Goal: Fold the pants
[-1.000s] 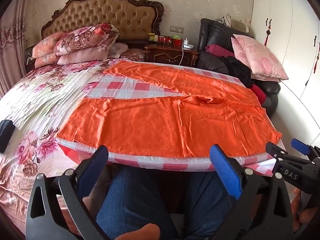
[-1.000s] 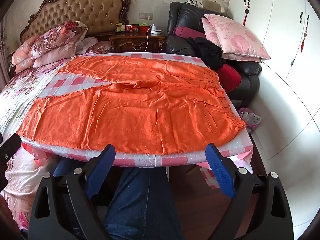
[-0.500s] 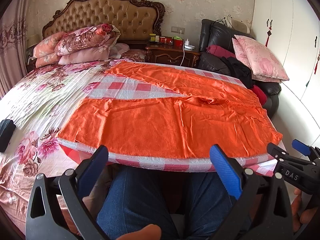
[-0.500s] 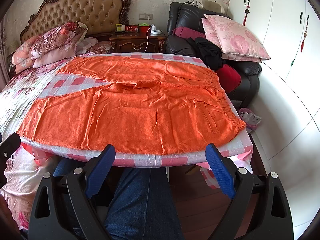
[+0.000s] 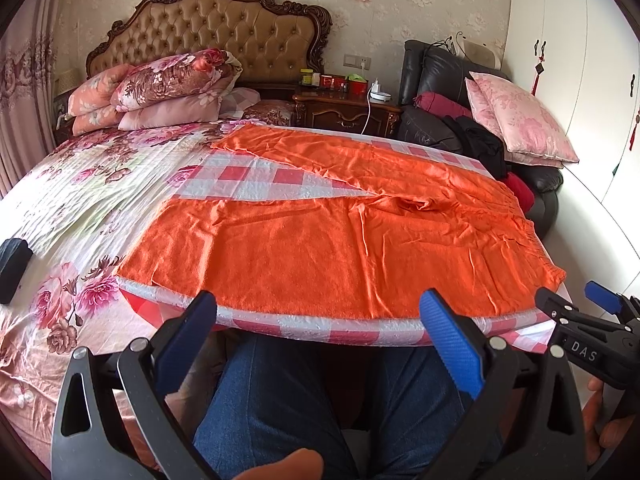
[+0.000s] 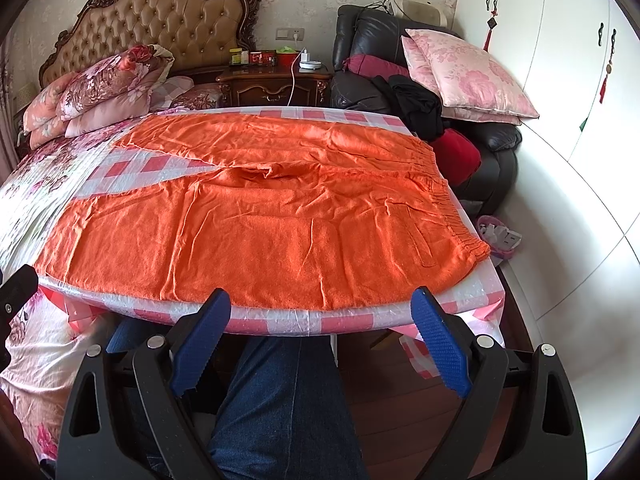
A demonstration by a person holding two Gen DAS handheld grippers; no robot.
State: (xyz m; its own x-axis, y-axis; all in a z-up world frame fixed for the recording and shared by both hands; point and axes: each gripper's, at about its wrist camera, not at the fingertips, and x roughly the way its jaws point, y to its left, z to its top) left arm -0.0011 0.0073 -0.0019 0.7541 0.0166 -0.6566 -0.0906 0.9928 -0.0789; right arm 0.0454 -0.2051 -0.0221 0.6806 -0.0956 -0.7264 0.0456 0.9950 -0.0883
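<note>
Orange pants (image 5: 340,236) lie spread flat on a red-and-white checked board (image 5: 256,178) on the bed, waistband to the right, two legs reaching left in a V. They also show in the right wrist view (image 6: 260,220). My left gripper (image 5: 318,312) is open and empty, hovering just short of the board's near edge, above the person's jeans. My right gripper (image 6: 320,308) is open and empty, also just short of the near edge, toward the waistband side. The right gripper also shows at the left wrist view's right edge (image 5: 576,304).
The floral bed cover (image 5: 80,184) lies left of the board, with stacked pillows (image 5: 160,88) by the headboard. A nightstand (image 6: 276,80), a black armchair with a pink cushion (image 6: 464,68) and white wardrobes (image 6: 560,60) stand at the back right. A black object (image 5: 12,258) lies far left.
Both grippers have crept very slightly; the view is almost the same. The pants have not moved.
</note>
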